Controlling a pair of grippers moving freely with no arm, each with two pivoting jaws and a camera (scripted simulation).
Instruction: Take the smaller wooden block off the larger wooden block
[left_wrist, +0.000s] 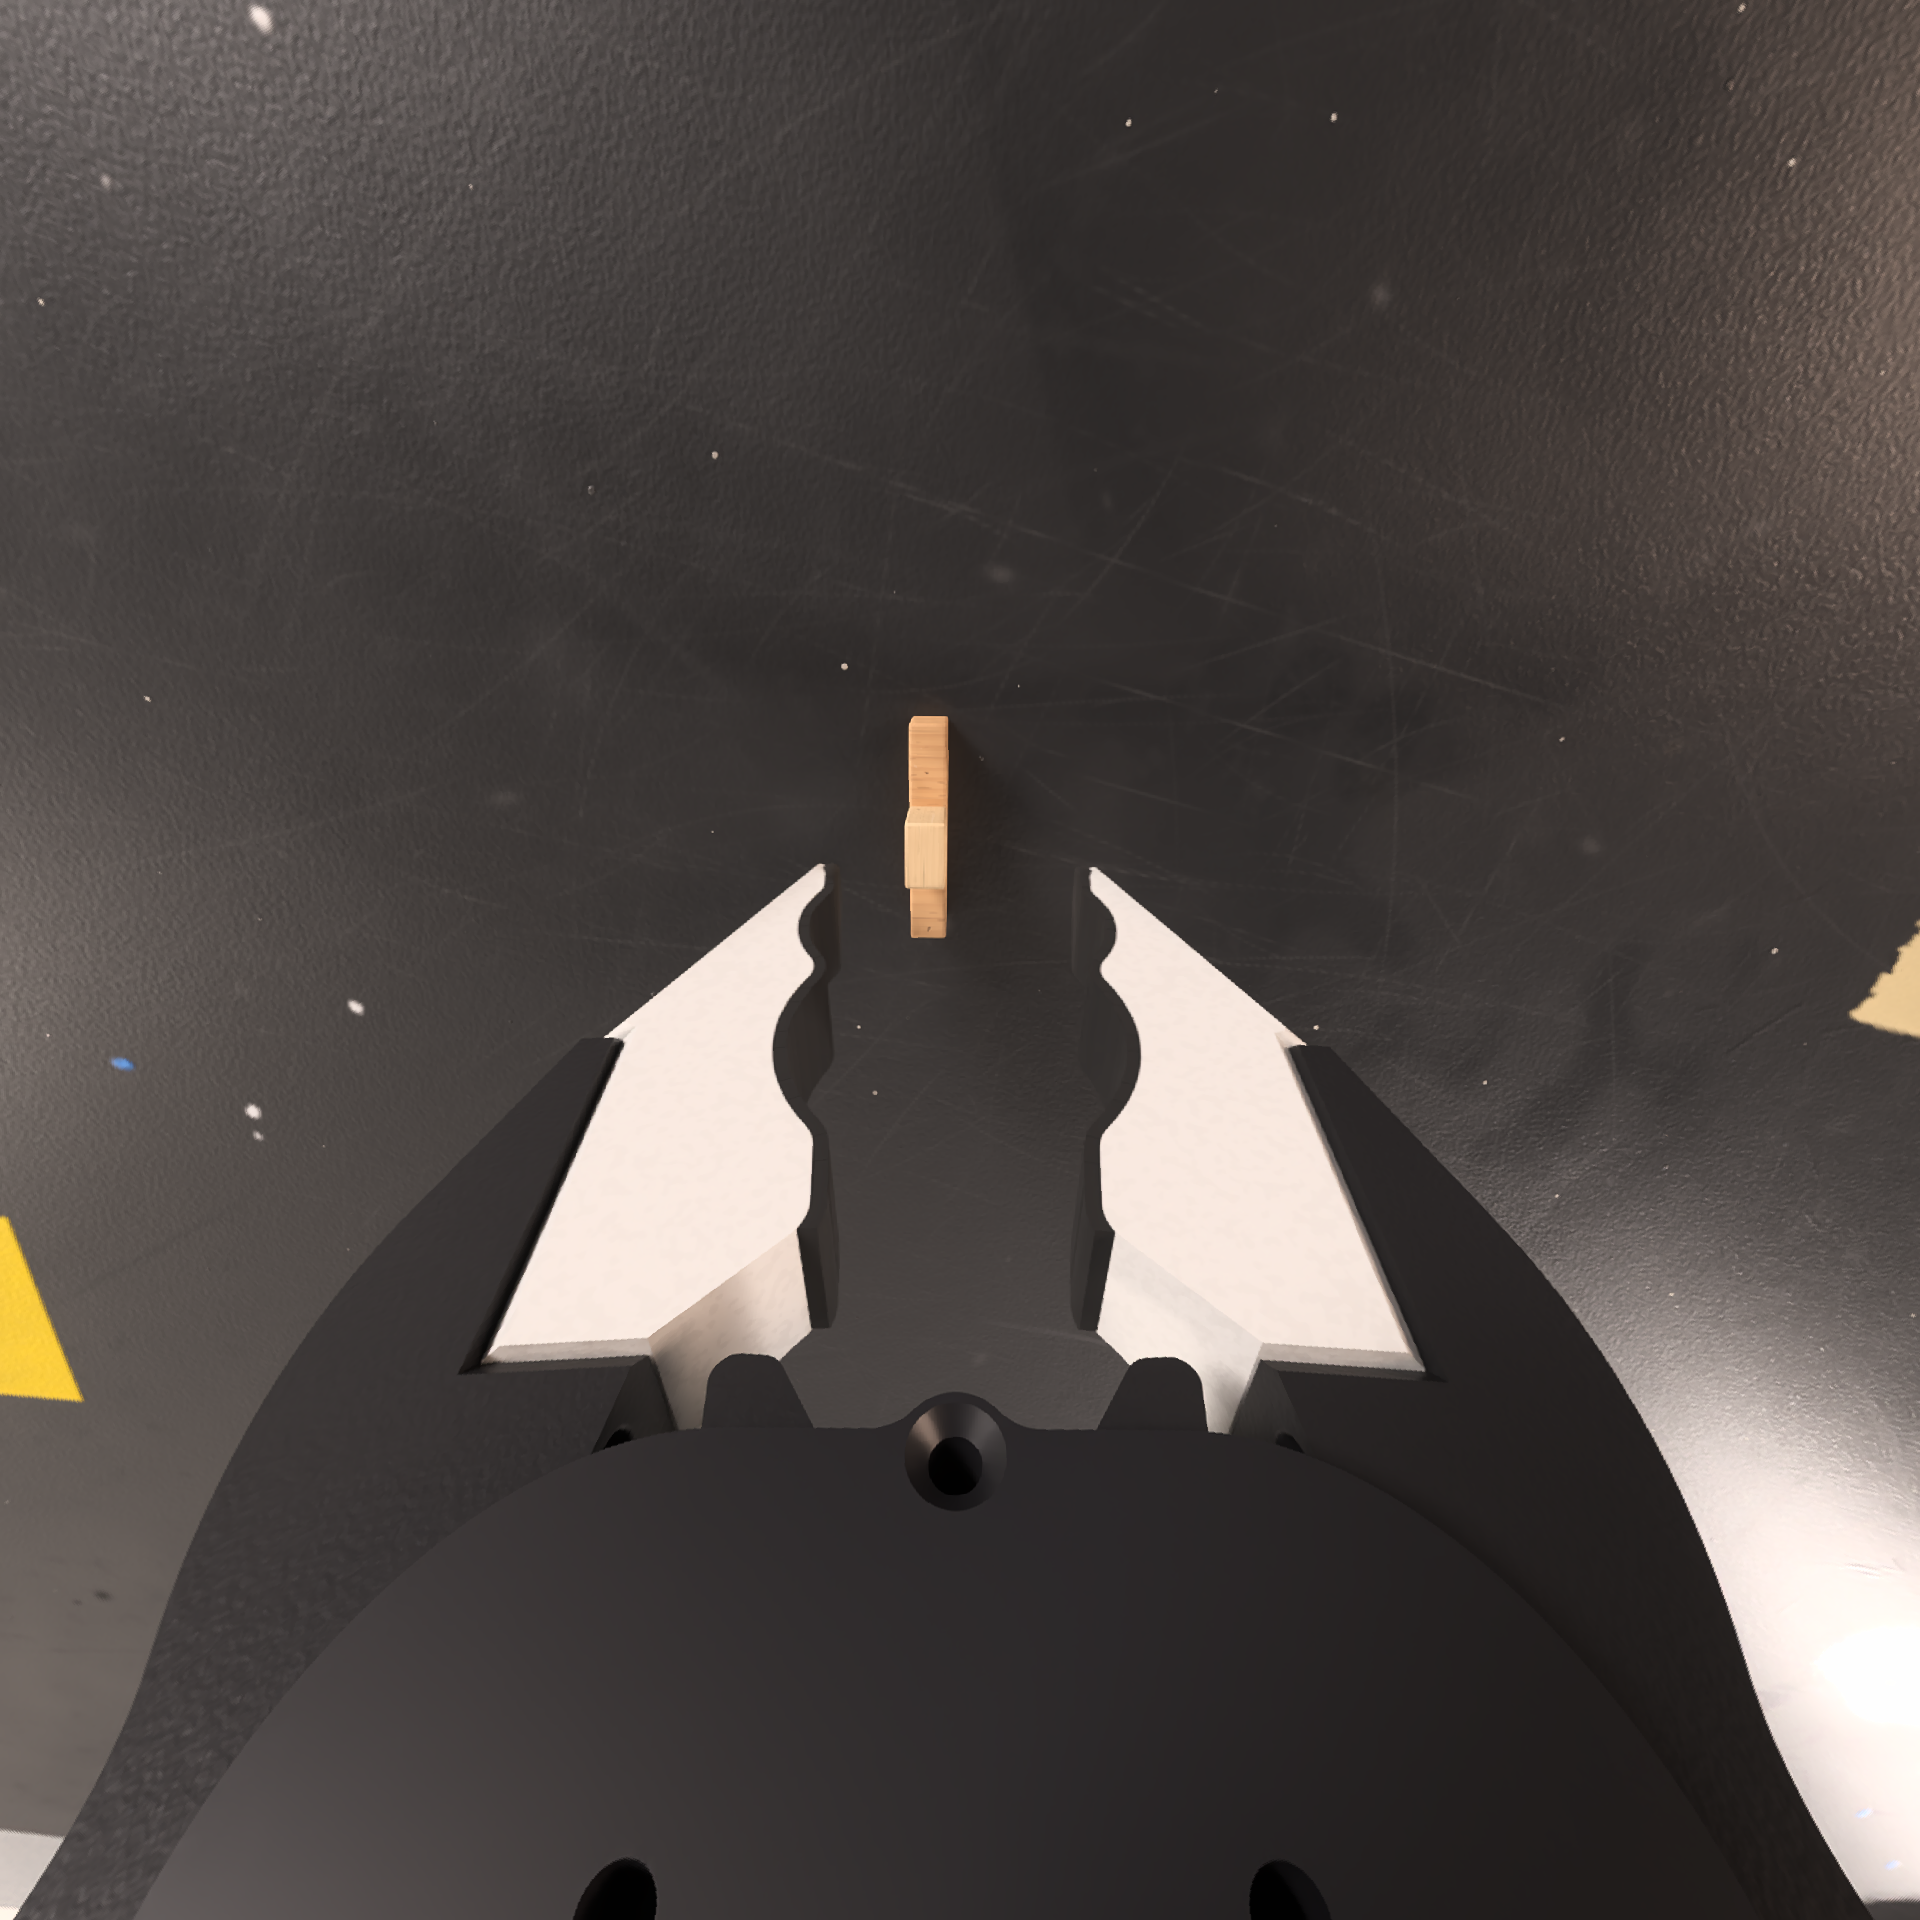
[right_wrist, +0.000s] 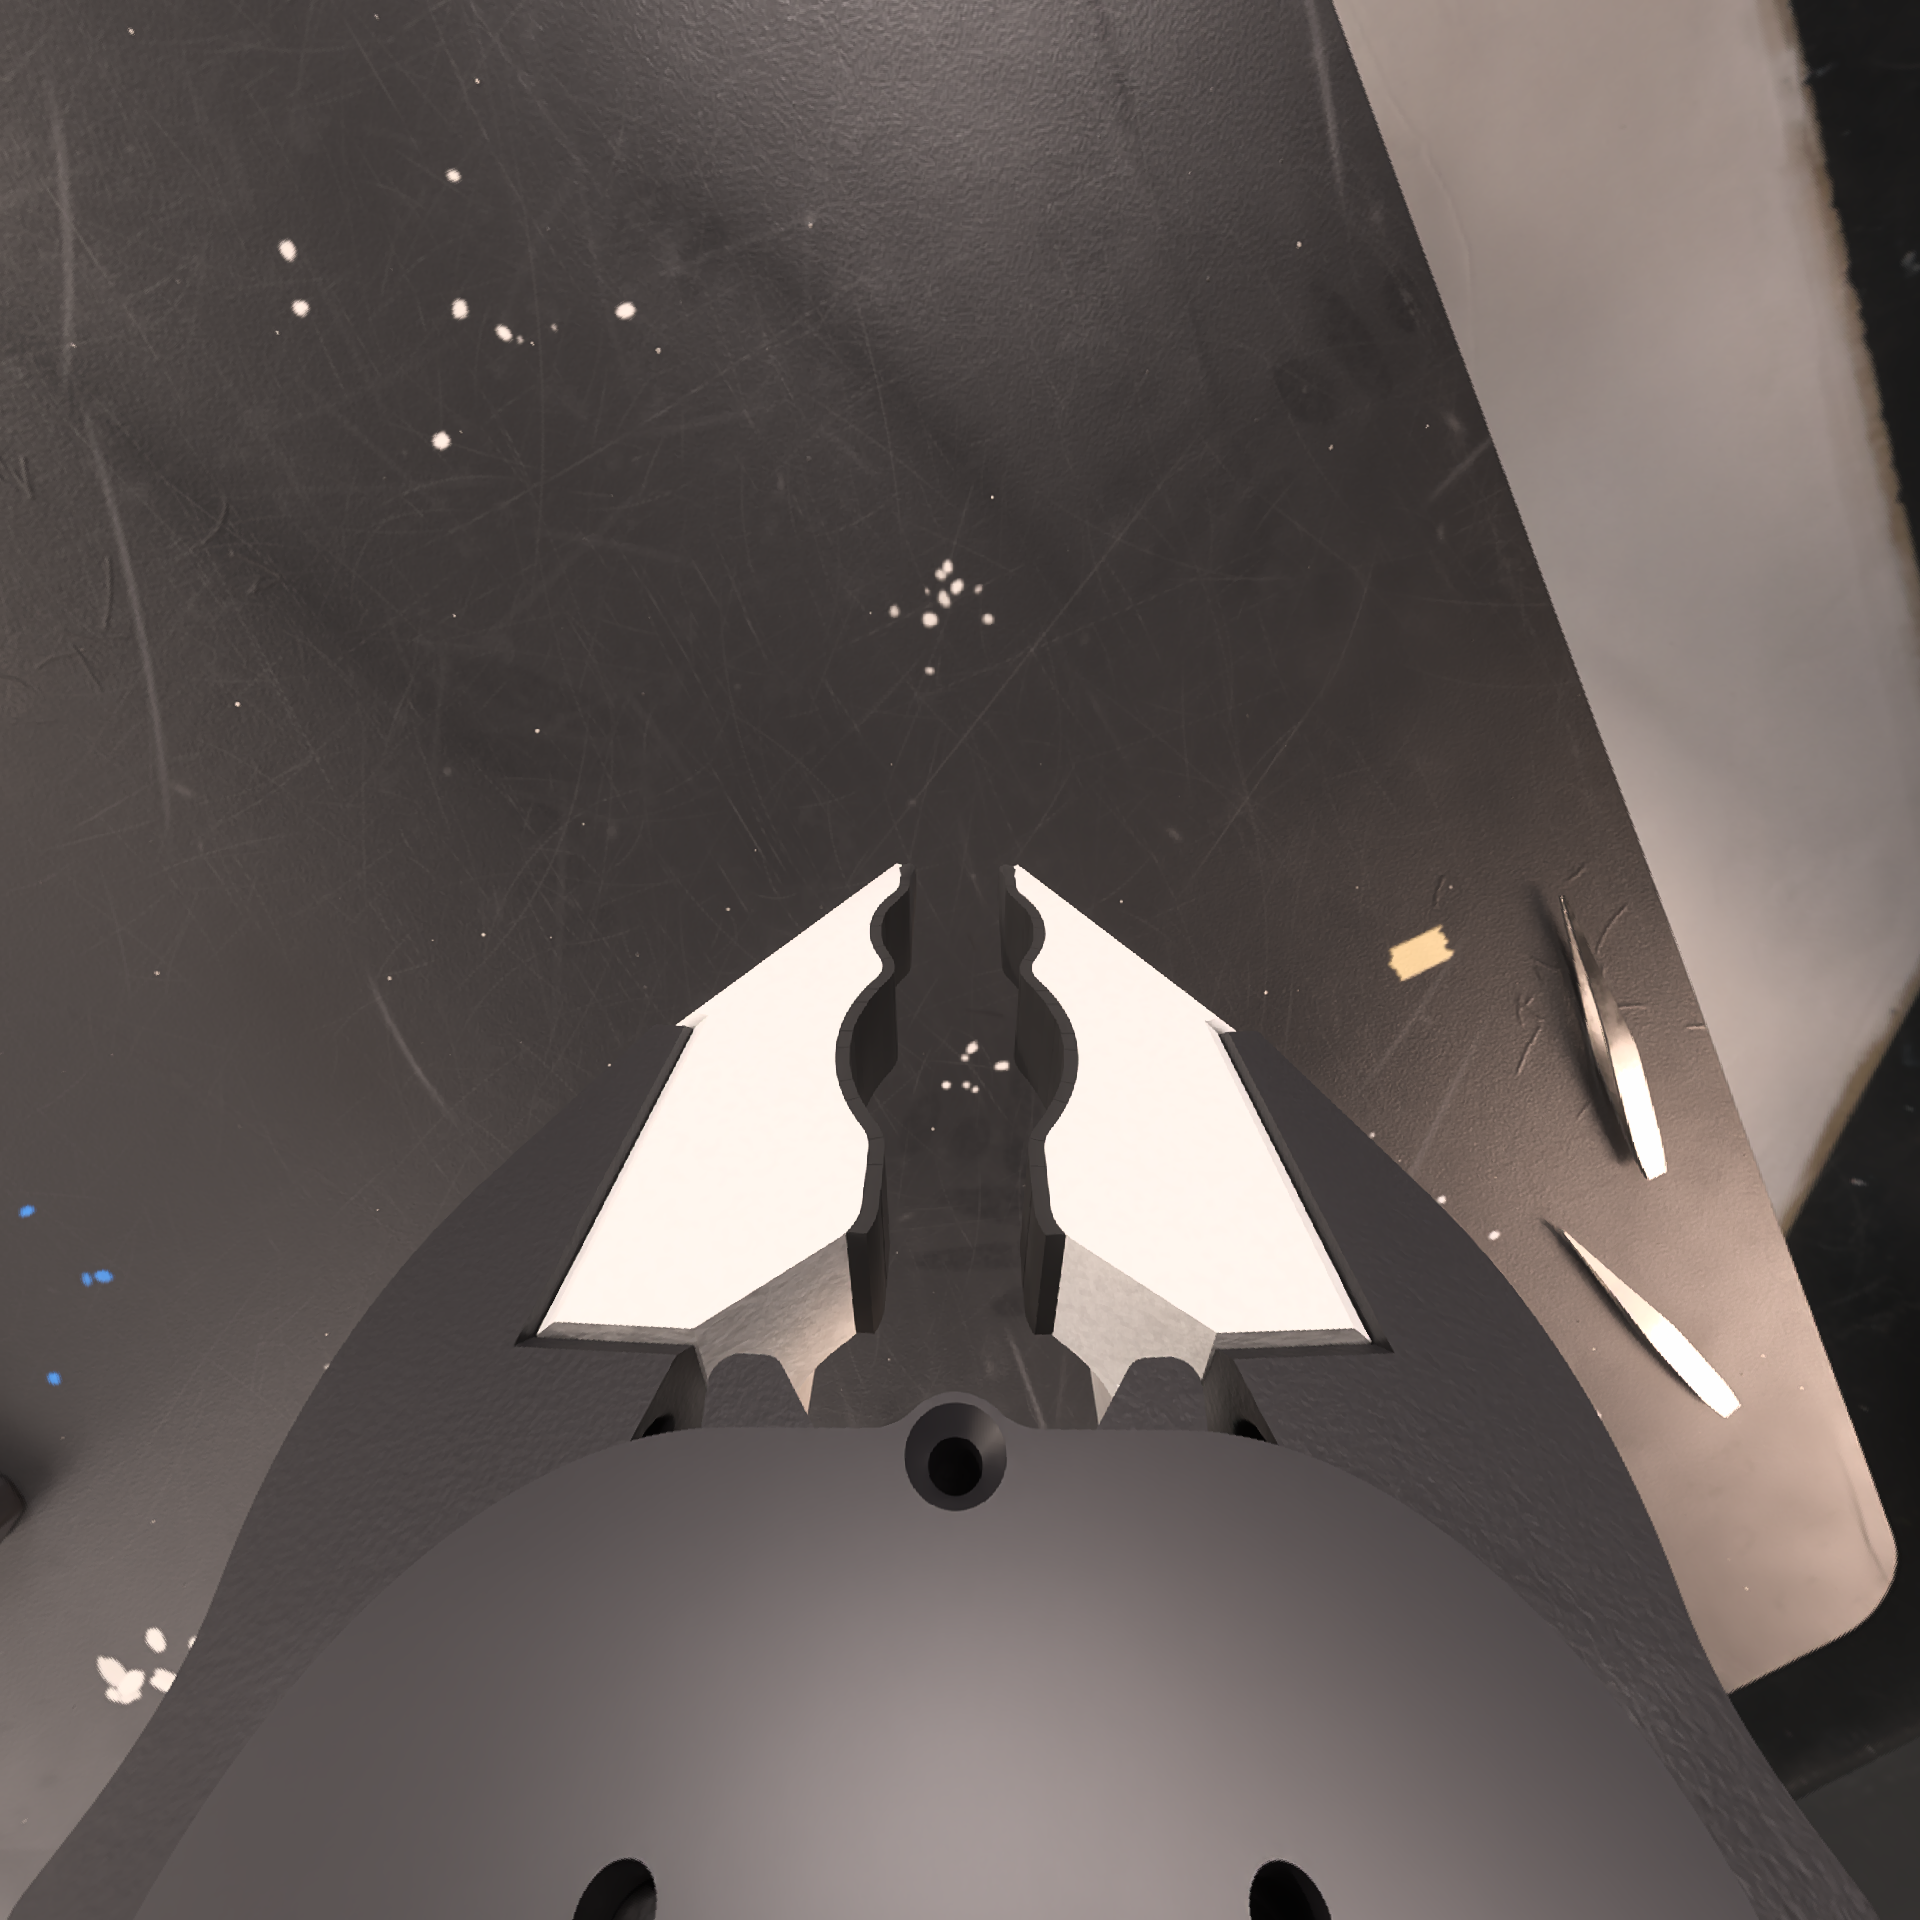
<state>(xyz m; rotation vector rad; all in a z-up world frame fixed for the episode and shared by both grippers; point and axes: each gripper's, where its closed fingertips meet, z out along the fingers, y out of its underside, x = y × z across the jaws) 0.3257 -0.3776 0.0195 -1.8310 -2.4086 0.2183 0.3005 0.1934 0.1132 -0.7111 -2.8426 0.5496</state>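
In the left wrist view, a long, narrow larger wooden block (left_wrist: 930, 758) lies on the dark scratched table (left_wrist: 1351, 520). The paler, smaller wooden block (left_wrist: 924, 847) sits on top of it, toward its near end. My left gripper (left_wrist: 958, 871) is open and empty. Its fingertips (left_wrist: 821, 878) are above the table on either side of the blocks' near end, apart from them. My right gripper (right_wrist: 958, 869) is empty, with its jaws a narrow gap apart over bare table. No block shows in the right wrist view.
A yellow patch (left_wrist: 31, 1320) and a tan tape scrap (left_wrist: 1896, 987) mark the table at the sides. In the right wrist view the table's edge (right_wrist: 1558, 582) runs down the right, with a small tan tape piece (right_wrist: 1421, 954) and two slim shiny slivers (right_wrist: 1610, 1039) near it.
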